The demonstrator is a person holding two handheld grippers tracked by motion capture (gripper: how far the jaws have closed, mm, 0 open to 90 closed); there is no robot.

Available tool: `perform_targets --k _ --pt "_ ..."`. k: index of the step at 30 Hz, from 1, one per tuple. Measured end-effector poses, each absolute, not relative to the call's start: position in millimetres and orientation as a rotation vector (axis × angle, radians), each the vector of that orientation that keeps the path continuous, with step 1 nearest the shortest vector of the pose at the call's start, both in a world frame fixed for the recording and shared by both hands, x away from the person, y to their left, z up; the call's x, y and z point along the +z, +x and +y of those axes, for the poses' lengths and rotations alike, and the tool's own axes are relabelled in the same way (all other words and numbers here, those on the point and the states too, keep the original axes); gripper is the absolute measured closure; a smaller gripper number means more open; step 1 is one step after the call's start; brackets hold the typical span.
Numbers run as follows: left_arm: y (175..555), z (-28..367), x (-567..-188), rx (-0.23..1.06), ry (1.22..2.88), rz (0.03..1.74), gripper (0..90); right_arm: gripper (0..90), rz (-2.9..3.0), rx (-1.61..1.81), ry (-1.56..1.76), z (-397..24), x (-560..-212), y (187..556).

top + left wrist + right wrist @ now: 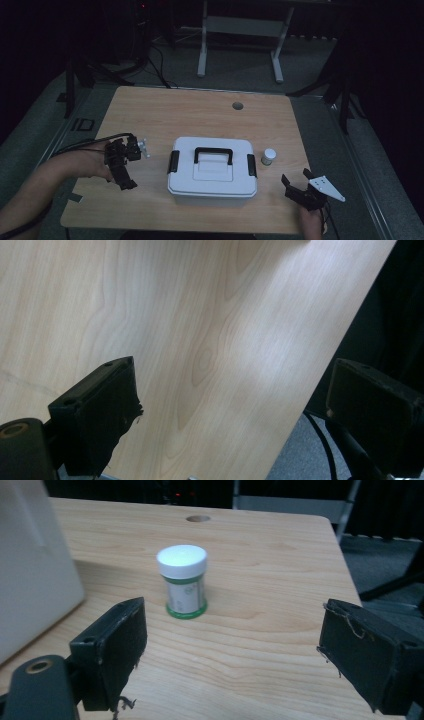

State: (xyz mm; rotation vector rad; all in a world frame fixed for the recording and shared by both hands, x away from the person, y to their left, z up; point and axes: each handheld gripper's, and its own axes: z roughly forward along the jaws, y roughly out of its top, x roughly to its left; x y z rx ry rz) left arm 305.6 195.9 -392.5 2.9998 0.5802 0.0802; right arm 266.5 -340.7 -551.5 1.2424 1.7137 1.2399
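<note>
A white box (pixel 212 170) with a black handle (pixel 213 154) and a black latch at each end stands shut in the middle of the wooden table (pixel 165 112). Just right of it stands a small jar (pixel 269 156) with a white lid; it is upright in the right gripper view (pixel 182 581). My right gripper (pixel 297 178) is open near the front right corner. Its jaws (pixel 230 655) point at the jar from a short way off, with nothing between them. My left gripper (pixel 122 162) is open left of the box, over bare wood (pixel 230 410).
A round cable hole (pixel 237 105) sits near the table's far edge. A pale desk frame (pixel 240 30) stands on the floor behind the table. Dark stand legs (pixel 345 100) flank both sides, and black cables (pixel 160 65) trail over the floor at the back left.
</note>
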Motion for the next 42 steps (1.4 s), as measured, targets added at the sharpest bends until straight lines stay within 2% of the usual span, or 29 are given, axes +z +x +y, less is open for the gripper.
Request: perform_targets --k 10,42 --pt "320 165 -368 0.089 3.026 0.475 5.7 11.5 1.736 1.271 1.236 -340 -551 267" --pt "356 69 -367 -0.007 3.125 0.269 6.5 11.5 1.756 1.288 1.236 -336 -553 269"
